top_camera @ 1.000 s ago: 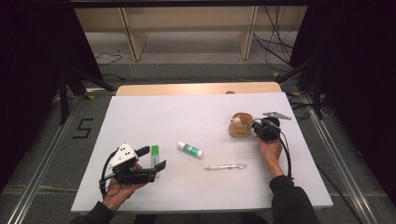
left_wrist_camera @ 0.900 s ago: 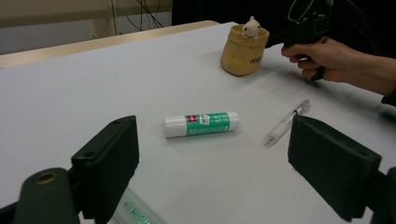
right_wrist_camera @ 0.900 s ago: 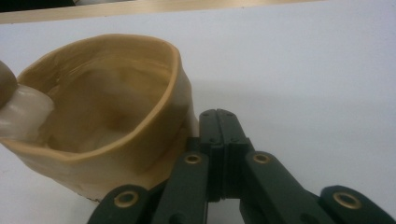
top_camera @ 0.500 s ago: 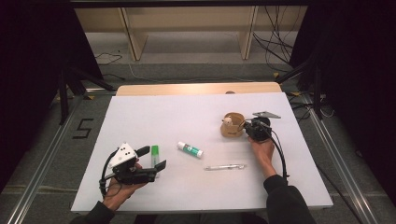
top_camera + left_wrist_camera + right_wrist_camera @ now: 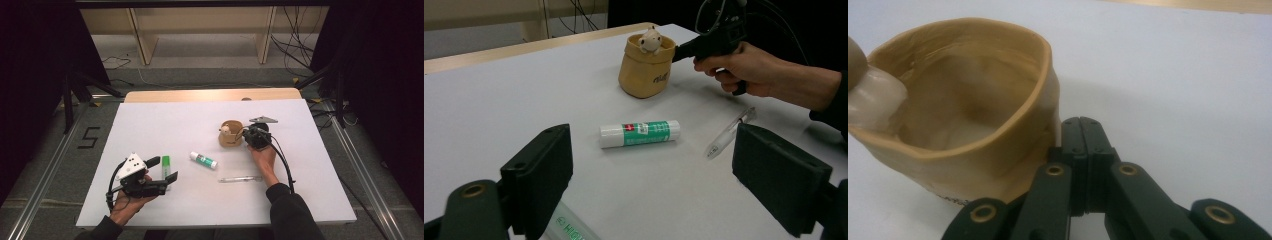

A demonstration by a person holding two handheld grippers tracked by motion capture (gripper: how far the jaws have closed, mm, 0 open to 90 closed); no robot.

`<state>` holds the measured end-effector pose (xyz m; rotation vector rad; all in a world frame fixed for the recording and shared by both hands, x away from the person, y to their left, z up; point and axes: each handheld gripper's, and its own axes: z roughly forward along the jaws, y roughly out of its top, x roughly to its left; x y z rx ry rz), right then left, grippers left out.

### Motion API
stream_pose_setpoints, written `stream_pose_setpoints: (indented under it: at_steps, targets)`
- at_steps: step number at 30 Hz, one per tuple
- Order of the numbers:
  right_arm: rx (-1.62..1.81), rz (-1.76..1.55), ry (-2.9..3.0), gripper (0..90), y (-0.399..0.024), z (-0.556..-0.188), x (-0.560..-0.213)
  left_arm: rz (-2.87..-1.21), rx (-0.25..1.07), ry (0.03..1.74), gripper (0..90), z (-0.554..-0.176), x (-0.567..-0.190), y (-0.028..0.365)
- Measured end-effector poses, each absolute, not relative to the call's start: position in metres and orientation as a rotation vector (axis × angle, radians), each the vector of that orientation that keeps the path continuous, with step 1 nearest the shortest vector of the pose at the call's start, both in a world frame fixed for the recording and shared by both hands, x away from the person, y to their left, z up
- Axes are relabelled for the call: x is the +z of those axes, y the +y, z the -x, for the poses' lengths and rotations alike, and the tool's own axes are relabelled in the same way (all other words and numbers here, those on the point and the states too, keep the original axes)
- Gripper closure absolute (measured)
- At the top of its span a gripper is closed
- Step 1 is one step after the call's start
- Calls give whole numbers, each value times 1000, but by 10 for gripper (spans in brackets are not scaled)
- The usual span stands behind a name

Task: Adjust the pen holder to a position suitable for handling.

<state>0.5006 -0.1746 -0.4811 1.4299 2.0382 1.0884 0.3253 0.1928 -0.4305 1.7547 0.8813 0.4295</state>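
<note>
From above, the tan soft fabric pouch [image 5: 231, 133] stands upright mid-table, mouth up, with the right gripper [image 5: 248, 136] pressed against its right side; a white-and-green glue stick [image 5: 203, 160] and a clear pen [image 5: 241, 178] lie nearer the person, with bare white table [image 5: 165, 120] to the pouch's left. In the left gripper view, wide-open empty jaws frame the glue stick lying crosswise. In the right gripper view, the jaws are closed together, empty, touching the pouch's wall.
</note>
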Motion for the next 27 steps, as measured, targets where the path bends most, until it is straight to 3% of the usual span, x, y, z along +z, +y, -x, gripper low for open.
stream_pose_setpoints:
  at_steps: [19,27]
  targets:
    - [1091,-1315,2147,900,-116,-500,-480,-1758,445,914,161,-327,-431,194]
    - [1094,-1305,2156,900,-110,-501,-480,-1763,447,942,161,-329,-431,195]
